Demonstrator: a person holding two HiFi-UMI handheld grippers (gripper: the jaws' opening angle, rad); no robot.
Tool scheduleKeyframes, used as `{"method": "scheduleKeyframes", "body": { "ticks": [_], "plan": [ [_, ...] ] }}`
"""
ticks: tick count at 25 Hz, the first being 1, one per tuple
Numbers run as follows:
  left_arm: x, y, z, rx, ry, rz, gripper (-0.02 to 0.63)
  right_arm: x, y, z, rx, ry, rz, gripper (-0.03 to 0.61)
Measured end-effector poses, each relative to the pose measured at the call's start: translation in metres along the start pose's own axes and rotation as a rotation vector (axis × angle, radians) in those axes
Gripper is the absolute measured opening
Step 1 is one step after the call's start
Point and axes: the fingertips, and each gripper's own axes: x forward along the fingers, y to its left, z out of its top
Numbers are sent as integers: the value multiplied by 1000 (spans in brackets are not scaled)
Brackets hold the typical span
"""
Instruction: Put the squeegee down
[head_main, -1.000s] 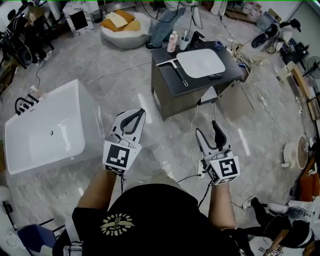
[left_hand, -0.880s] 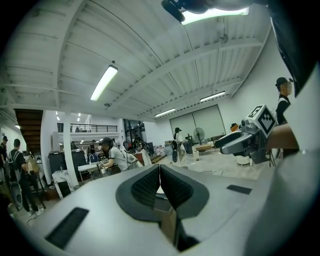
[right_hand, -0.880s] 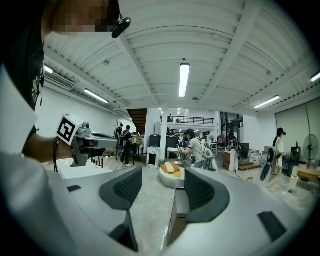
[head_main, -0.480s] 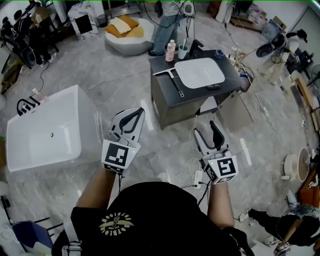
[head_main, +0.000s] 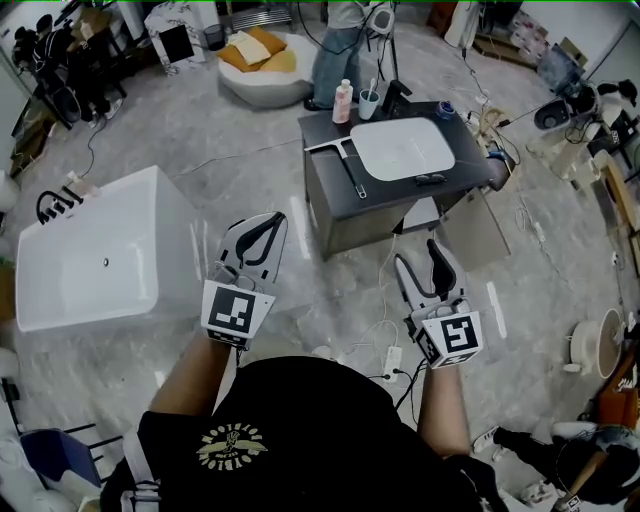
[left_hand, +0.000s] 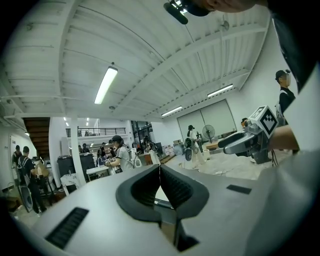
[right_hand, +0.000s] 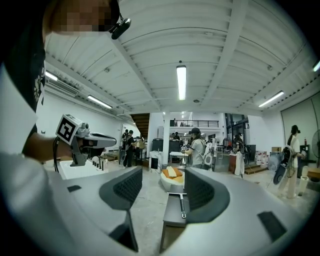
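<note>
On the dark desk (head_main: 400, 190) lies the squeegee (head_main: 353, 170), likely light and stiff, best gripped mid-handle; left tool (head_main: 270, 224) clenched empty, right tool (head_main: 418, 256) released.

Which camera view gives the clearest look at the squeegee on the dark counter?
The head view: the squeegee lies whole on the counter, left of the white basin. The right gripper view shows it small and far off between its open jaws. The left gripper view does not show it.

The squeegee (head_main: 352, 168) has a black handle; cabinet (head_main: 326, 178) dark grey, basin (head_main: 415, 148) and bathtub (head_main: 90, 280) white, floor (head_main: 250, 110) marbled grey.
</note>
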Motion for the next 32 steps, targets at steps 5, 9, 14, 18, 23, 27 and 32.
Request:
{"method": "scheduleKeyframes", "body": {
  "ticks": [5, 9, 14, 18, 23, 27, 32],
  "plan": [
    [-2, 5, -8, -14, 17, 18, 25, 7, -1, -4, 1, 11, 17, 255],
    [-1, 8, -13, -22, 18, 18, 25, 12, 2, -7, 8, 20, 28, 255],
    [10, 15, -21, -27, 34, -2, 25, 24, 0, -13, 13, 35, 20, 255],
    [26, 25, -24, -33, 10, -16, 25, 36, -10, -12, -40, 26, -45, 97],
    [47, 37, -28, -41, 25, -30, 25, 50, -25, -7, -21, 34, -96, 34],
    [70, 51, -28, -41, 5, -38, 25, 71, -40, -4, -26, 35, -107, 32],
    [91, 68, -30, -42, 17, -47, 25, 98, -48, 0, -17, 45, -104, 32]
  ]
}}
